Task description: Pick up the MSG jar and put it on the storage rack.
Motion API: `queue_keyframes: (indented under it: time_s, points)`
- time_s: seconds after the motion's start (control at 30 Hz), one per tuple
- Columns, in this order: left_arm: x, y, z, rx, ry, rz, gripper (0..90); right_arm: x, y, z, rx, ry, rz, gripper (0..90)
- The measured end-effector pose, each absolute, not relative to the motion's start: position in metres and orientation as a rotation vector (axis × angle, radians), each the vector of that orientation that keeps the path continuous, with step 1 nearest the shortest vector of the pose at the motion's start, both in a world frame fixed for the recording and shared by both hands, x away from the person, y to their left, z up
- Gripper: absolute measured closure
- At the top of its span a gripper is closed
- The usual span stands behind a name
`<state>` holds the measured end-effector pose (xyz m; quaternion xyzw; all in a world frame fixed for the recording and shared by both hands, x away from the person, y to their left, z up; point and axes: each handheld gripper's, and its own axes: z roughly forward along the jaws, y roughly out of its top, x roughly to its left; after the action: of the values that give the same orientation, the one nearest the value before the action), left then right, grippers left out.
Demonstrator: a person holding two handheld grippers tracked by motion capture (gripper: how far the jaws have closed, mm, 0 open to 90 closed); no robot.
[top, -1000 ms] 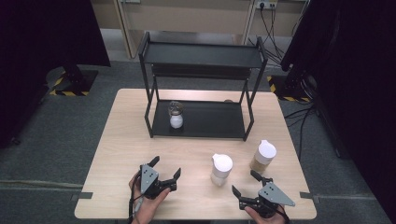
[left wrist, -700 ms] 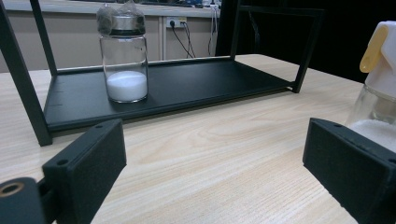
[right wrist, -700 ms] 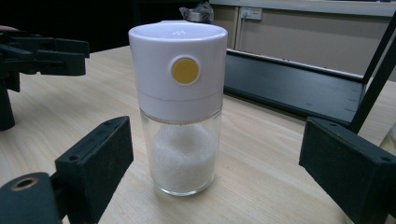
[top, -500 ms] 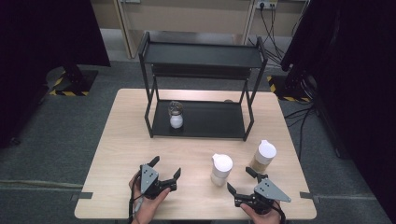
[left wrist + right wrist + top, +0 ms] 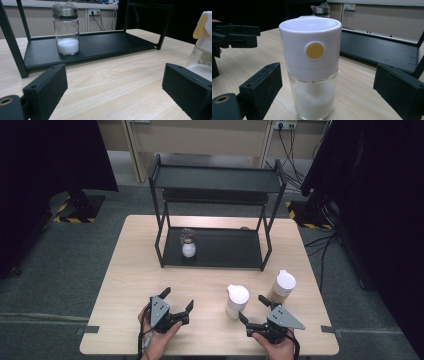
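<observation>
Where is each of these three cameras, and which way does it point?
High view: above the table, looking down at the rack; both hands show, left tool and right tool open.
Left tool view: rides that tool, facing the salt jar on the rack's lower shelf.
Right tool view: faces the white-capped dispenser, its jaws just opening around it untouched.
Shared: dispenser, rack.

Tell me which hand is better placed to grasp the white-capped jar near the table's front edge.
Right. The right claw is open, its jaws having just been opening, and the white-capped jar stands straight ahead of them, close. The left claw, also open, faces the rack, with that jar off to its side.
</observation>
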<state>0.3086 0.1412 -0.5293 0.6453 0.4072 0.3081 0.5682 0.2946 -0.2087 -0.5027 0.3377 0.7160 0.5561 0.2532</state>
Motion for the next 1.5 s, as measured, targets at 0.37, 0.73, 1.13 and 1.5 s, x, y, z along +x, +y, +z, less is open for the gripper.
queue_keyframes:
  time_s: [0.37, 0.73, 1.13, 1.5]
  points:
    - [0.309, 0.141, -0.529, 1.515, 0.963, 0.719, 5.6, 0.306, -0.196, -0.499, 0.9, 1.956, 1.532, 8.4]
    - [0.309, 0.141, -0.529, 1.515, 0.961, 0.72, 5.8, 0.315, -0.181, -0.502, 0.878, 1.994, 1.51, 14.4]
    - [0.309, 0.141, -0.529, 1.52, 0.959, 0.724, 6.2, 0.317, -0.177, -0.506, 0.853, 2.016, 1.504, 30.3]
    - [0.309, 0.141, -0.529, 1.522, 0.957, 0.724, 6.2, 0.314, -0.176, -0.504, 0.847, 1.989, 1.501, 30.8]
